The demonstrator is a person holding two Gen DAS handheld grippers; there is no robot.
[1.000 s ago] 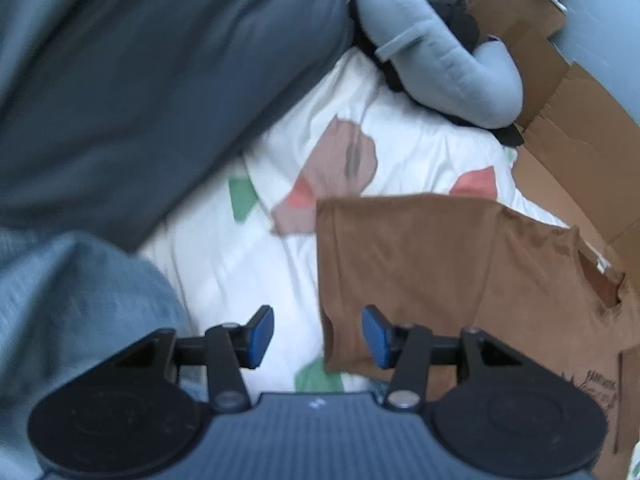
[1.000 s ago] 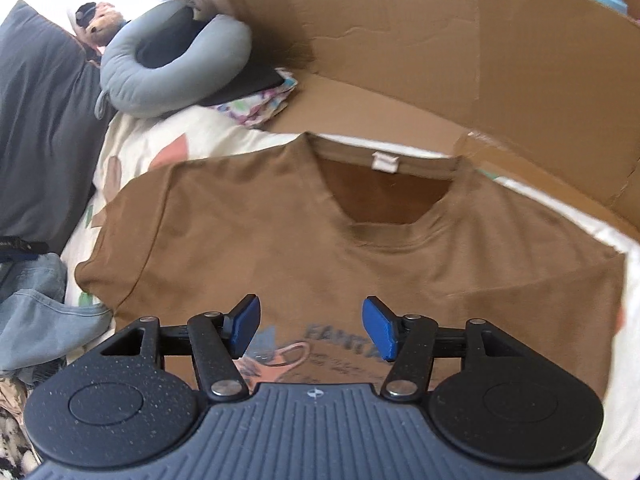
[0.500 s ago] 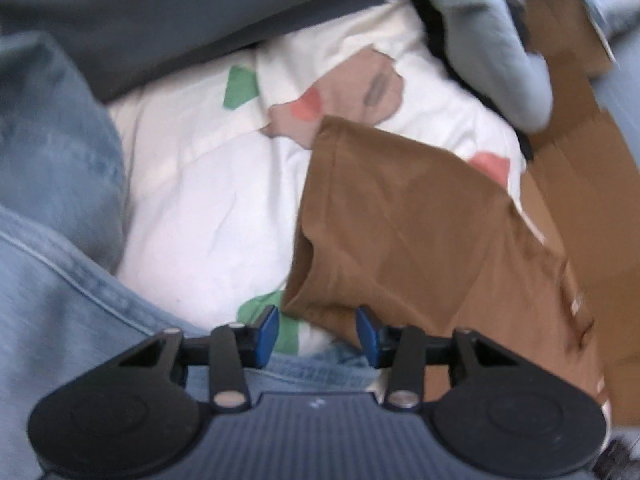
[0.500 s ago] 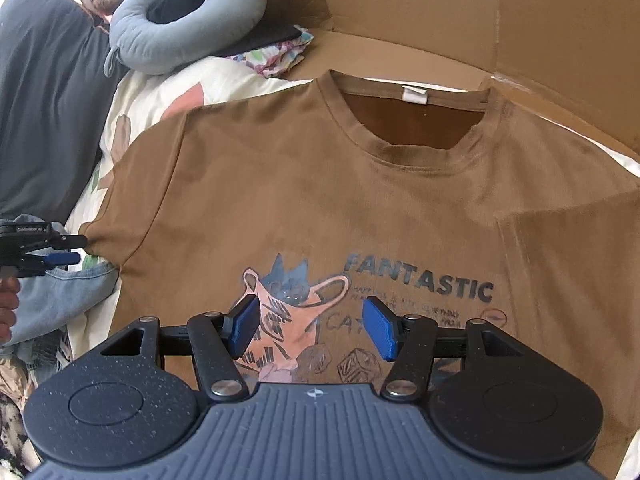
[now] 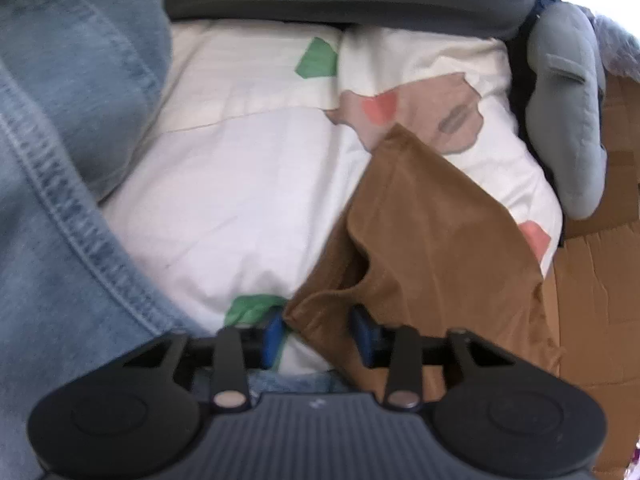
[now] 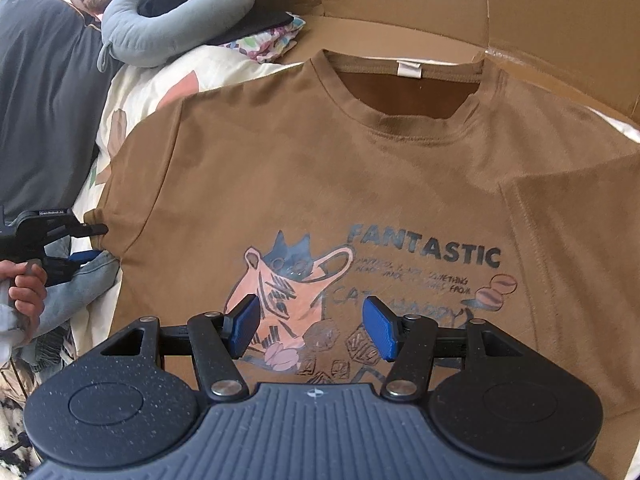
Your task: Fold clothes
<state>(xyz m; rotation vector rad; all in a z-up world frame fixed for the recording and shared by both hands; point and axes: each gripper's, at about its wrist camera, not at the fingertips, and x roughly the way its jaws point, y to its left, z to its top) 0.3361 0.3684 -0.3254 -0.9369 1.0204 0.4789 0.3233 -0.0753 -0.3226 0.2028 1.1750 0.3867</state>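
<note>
Brown T-shirt [image 6: 320,184]: chest print reads "FANTASTIC" in dark capitals; smaller lines beneath illegible. White neck tag [image 6: 409,69]: no legible text.

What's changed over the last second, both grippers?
The left gripper closed in on the brown T-shirt, and its open fingers now straddle the sleeve edge. The right gripper came nearer over the print, open as before. The shirt itself lies unmoved.

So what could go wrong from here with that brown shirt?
The left gripper is open around the sleeve of the shirt; it could also pinch the bedsheet underneath and drag it along. The jeans lie close and might snag. The right gripper holds nothing, so the shirt could slide when pulled.
</note>
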